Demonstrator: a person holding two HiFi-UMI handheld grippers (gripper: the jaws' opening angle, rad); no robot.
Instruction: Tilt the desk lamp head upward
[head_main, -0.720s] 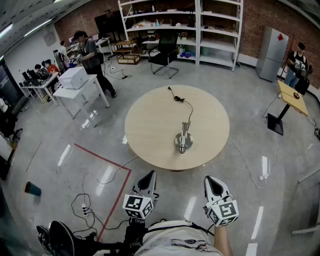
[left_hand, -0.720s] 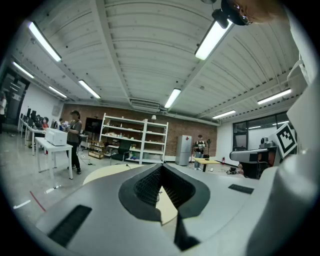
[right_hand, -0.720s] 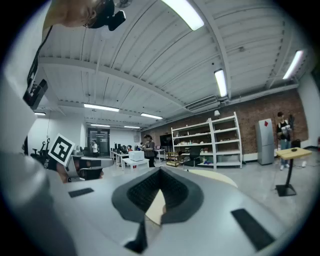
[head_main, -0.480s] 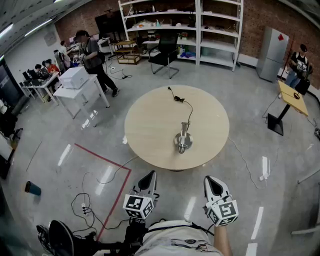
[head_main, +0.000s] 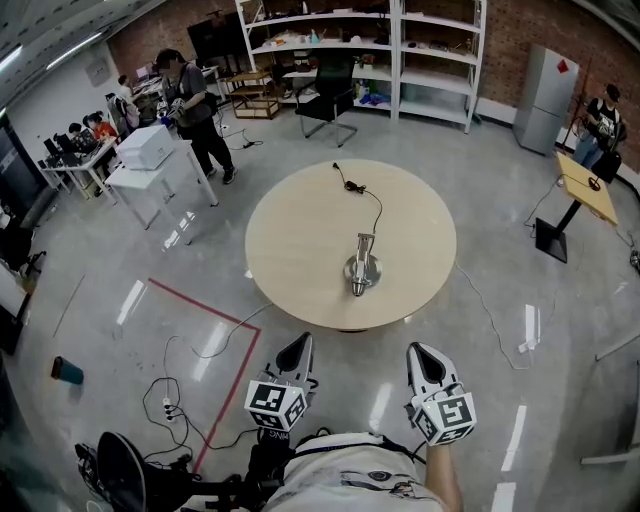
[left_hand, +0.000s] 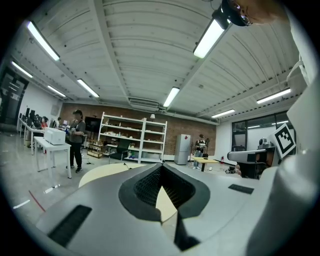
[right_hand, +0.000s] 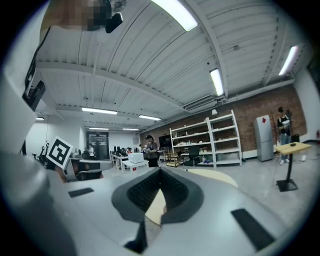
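On the surface (head_main: 300, 240), toward its near edge, the lamp (head_main: 362, 268) stands, well apart from you; it sits slightly higher in the head view than before. Your left tongs (head_main: 298, 348) and right tongs (head_main: 419, 352) hover low by your chest, both pinched closed, nothing between them.

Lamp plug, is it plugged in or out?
Out. The desk lamp has a cord whose plug lies loose on the round table, in no socket.

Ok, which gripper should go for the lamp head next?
Near tie: desk lamp lies centred ahead of left gripper and right gripper, both shut, empty, short of the table. Either works, perhaps right.
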